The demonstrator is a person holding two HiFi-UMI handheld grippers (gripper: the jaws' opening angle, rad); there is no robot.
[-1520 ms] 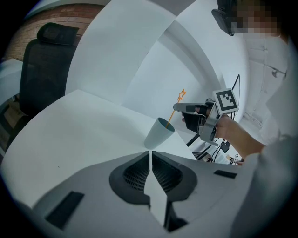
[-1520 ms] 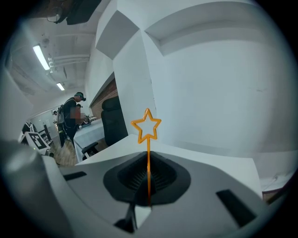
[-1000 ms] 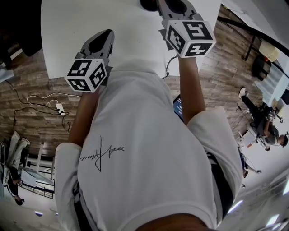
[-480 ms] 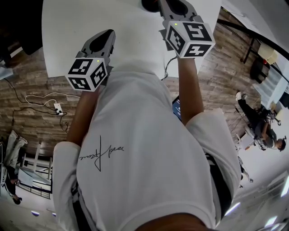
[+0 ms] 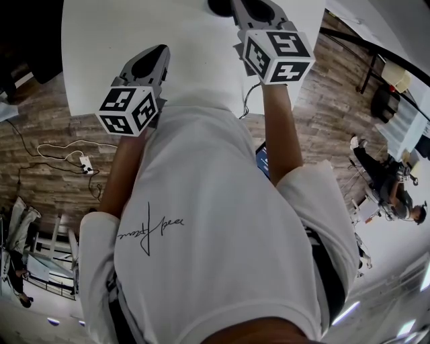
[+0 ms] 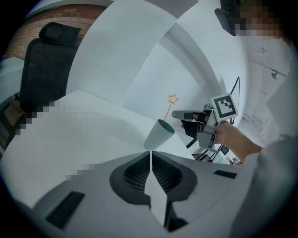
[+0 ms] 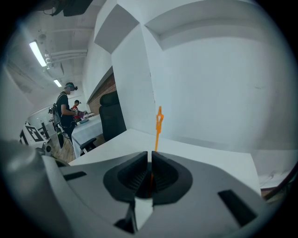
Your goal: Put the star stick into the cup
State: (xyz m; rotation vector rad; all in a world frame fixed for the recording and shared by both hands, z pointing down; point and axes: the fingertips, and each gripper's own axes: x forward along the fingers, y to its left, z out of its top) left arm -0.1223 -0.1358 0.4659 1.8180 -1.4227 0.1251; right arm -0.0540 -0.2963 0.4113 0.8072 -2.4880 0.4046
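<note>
A grey-teal cup (image 6: 159, 135) stands tilted-looking on the white table (image 6: 84, 125), and the orange star stick (image 6: 172, 99) rises out of it. In the left gripper view my right gripper (image 6: 179, 114) sits level with the stick, just right of the cup. In the right gripper view the star stick (image 7: 159, 122) runs up from between the jaws of the right gripper (image 7: 150, 160), which is shut on it; the cup is hidden there. My left gripper (image 6: 151, 155) is shut and empty, a short way from the cup. In the head view the left gripper (image 5: 153, 57) hangs near the table's front edge and the right gripper (image 5: 254, 8) beside the dark cup (image 5: 219, 7).
A black office chair (image 6: 55, 51) stands at the far side of the table, in front of white walls. People (image 7: 65, 109) and other tables are in the room behind. Cables and a power strip (image 5: 86, 161) lie on the wooden floor left of me.
The right gripper has shifted slightly up and left in the head view. The left gripper has stayed where it was.
</note>
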